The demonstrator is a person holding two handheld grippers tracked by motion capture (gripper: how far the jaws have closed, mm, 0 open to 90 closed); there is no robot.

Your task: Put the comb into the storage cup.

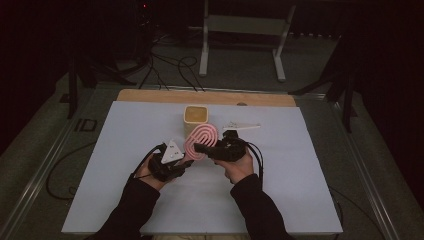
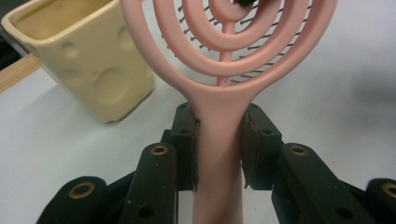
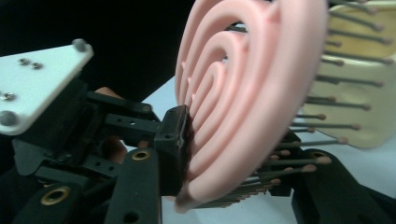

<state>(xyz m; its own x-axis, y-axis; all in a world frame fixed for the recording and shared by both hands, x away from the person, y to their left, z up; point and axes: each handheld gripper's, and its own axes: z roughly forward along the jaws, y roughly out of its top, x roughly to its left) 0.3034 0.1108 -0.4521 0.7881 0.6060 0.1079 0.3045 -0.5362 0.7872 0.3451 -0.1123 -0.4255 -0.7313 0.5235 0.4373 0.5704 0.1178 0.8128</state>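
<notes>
Pink brush (image 2: pixel 219 60): light, stiff. Left gripper (image 2: pixel 218 144) clamps handle; right gripper (image 3: pixel 233 154) pinches head (bristles flex).

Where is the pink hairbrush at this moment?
In the high view, the pink hairbrush is mid-table, just in front of the yellow cup. The left gripper clamps its handle, and the right gripper grips its head.

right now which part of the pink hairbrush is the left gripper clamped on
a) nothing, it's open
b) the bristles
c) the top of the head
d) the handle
d: in the left gripper view the left gripper has both pads pressed on the handle of the pink hairbrush, just below the head.
</notes>
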